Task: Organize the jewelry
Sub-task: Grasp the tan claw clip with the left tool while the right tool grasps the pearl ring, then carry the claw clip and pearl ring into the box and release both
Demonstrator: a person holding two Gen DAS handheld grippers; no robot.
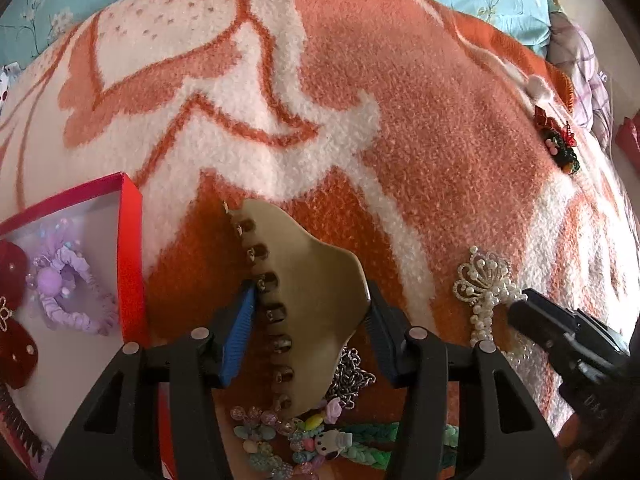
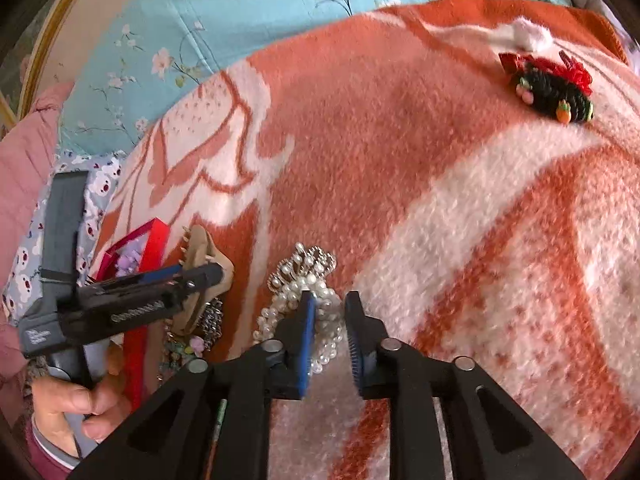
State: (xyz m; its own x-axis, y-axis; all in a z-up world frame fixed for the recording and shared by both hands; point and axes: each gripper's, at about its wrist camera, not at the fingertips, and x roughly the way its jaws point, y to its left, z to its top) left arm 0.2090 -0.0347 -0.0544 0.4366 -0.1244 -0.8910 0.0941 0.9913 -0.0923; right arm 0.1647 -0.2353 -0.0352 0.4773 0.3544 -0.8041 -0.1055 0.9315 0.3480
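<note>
I judge the transfer step in hand: my left gripper (image 1: 308, 312) pinches the tan hair claw (image 1: 304, 300) just beside the red box (image 1: 130, 240), needing a carry over its rim, while my right gripper (image 2: 330, 320) stands spread around the pearl piece (image 2: 296, 300).

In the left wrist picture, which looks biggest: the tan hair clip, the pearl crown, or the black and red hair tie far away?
1. Tan hair clip, though it sits nearest the camera.
2. Pearl crown.
3. Black and red hair tie, farthest away, so its true size is unsure.

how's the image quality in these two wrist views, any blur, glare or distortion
Left wrist view: even daylight, no glare, strong fisheye bulge in the blanket with dark corners; the hair claw is sharp. Right wrist view: same bulge, softer overall, the pearl crown piece slightly blurred, near blanket smeared.
</note>
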